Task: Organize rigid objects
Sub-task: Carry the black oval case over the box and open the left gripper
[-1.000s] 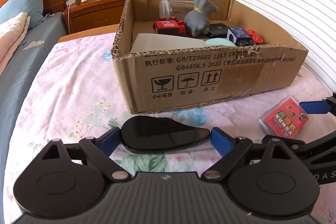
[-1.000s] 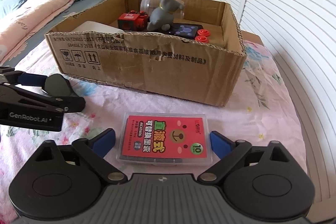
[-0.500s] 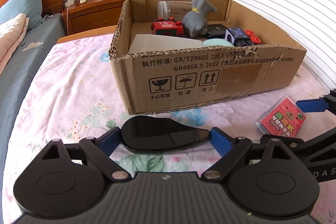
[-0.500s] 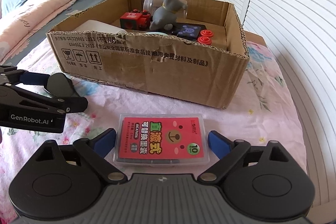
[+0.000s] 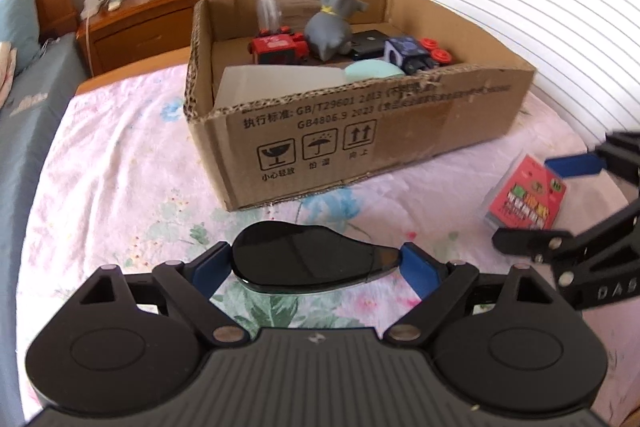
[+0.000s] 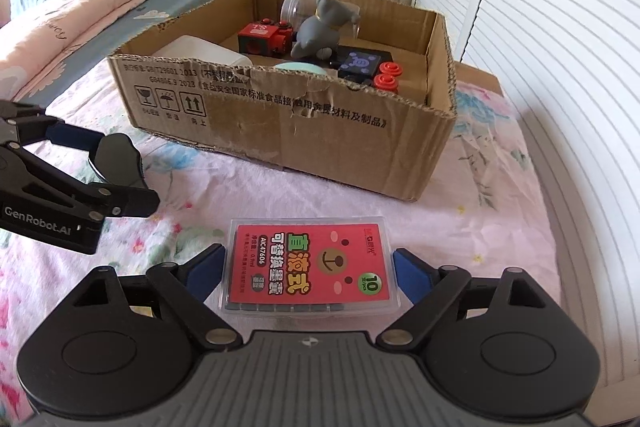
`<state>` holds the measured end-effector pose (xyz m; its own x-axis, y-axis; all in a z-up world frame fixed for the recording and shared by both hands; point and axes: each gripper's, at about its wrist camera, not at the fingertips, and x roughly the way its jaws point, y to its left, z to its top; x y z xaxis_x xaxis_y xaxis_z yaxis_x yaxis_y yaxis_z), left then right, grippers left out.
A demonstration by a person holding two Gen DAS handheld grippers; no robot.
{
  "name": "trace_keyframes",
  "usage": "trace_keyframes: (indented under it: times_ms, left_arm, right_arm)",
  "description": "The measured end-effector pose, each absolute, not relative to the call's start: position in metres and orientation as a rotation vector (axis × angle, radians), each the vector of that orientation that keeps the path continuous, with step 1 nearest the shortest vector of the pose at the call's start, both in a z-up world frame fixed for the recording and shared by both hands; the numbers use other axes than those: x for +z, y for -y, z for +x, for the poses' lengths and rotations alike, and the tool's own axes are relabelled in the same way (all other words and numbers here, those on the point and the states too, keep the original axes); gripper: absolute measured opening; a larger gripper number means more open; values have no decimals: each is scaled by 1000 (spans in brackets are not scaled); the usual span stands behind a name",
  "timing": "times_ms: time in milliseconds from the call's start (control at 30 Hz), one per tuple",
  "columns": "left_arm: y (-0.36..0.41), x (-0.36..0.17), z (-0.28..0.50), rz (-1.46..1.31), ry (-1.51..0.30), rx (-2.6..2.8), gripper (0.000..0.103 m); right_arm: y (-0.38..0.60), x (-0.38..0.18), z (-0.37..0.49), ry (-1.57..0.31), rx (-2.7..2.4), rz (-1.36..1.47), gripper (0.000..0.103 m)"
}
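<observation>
A glossy black teardrop-shaped object (image 5: 304, 259) lies across my left gripper (image 5: 314, 267), whose blue pads touch both of its ends, just above the floral bedspread. In the right wrist view this gripper (image 6: 116, 171) shows at the left with the black object (image 6: 116, 155). My right gripper (image 6: 308, 267) is closing on a clear case with a red label (image 6: 308, 263), its pads against the two short sides. From the left wrist view the case (image 5: 524, 195) hangs tilted in the right gripper (image 5: 532, 203). An open cardboard box (image 5: 400, 131) stands just beyond both.
The box (image 6: 320, 139) holds a grey plush toy (image 6: 320, 31), a red toy truck (image 6: 264, 39), a clear jar (image 6: 296, 7), a white container and other toys. A wooden nightstand (image 5: 140, 23) stands behind it, pillows (image 6: 80, 7) lie to the left, and white louvred doors (image 6: 540, 27) line the right.
Both pairs of jaws have drawn in slightly around their objects. The left wrist view has rolled and looks further into the box. The red case now sits tilted in the right gripper.
</observation>
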<state>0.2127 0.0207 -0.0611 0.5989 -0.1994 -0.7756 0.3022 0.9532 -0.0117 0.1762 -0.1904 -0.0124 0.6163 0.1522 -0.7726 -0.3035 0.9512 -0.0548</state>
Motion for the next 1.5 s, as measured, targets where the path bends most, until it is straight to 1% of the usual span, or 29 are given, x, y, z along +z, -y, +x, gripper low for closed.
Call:
trace_keyframes:
  times_ms: [267, 467, 700, 1033, 1133, 1300, 1333, 1367, 1500]
  left_arm:
    - [-23, -28, 201, 162, -895, -402, 89]
    - [-21, 6, 203, 179, -824, -426, 89]
    - [-9, 31, 235, 177, -747, -422, 89]
    - [0, 16, 307, 162, -769, -317, 90]
    - [-4, 9, 321, 144, -782, -277, 91]
    - [-13, 5, 318, 97, -813, -269, 93]
    - [-15, 6, 316, 96, -812, -274, 94]
    - [-16, 7, 312, 99, -809, -274, 96]
    - [-18, 13, 294, 117, -768, -270, 97]
  right_arm:
    - [196, 12, 163, -841, 301, -217, 92]
    - [199, 39, 156, -795, 347, -212, 92]
    - [202, 61, 163, -743, 356, -212, 92]
    - [208, 68, 180, -728, 323, -192, 92]
    - [208, 69, 182, -726, 321, -193, 92]
    - [208, 70, 186, -727, 314, -198, 92]
    - [208, 70, 188, -727, 314, -196, 92]
    - [208, 71, 189, -727, 314, -195, 92]
    - [207, 73, 195, -728, 314, -189, 92]
